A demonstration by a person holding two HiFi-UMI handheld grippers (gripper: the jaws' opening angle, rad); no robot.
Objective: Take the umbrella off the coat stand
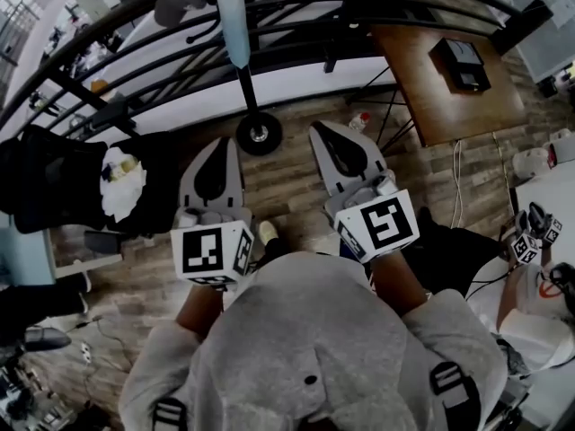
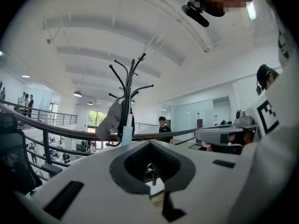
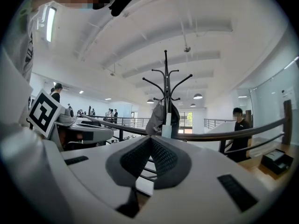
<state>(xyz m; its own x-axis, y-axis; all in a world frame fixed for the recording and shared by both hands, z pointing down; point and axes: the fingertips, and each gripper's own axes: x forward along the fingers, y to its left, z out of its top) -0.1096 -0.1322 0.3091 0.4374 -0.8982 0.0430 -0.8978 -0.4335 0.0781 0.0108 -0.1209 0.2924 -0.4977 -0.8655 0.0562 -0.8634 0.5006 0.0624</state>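
A black coat stand point(image 1: 244, 88) rises ahead of me on a round base point(image 1: 259, 136), close to the railing. On it hangs a pale blue folded umbrella point(image 1: 234, 23), which also shows in both gripper views point(image 2: 126, 135) point(image 3: 167, 126) beside a grey cap point(image 2: 109, 121) point(image 3: 157, 117). My left gripper point(image 1: 230, 142) point(image 2: 149, 143) and right gripper point(image 1: 316, 128) point(image 3: 150, 138) are held level side by side, pointing at the stand and well short of it. Both sets of jaws are shut, with nothing between them.
A black curved railing point(image 1: 296, 25) runs just behind the stand. A black office chair point(image 1: 54, 187) is at the left, a wooden table point(image 1: 422, 88) with a black box point(image 1: 463, 61) at the right, and a white table edge point(image 1: 552, 196) at the far right. A person point(image 3: 239, 125) stands beyond the railing.
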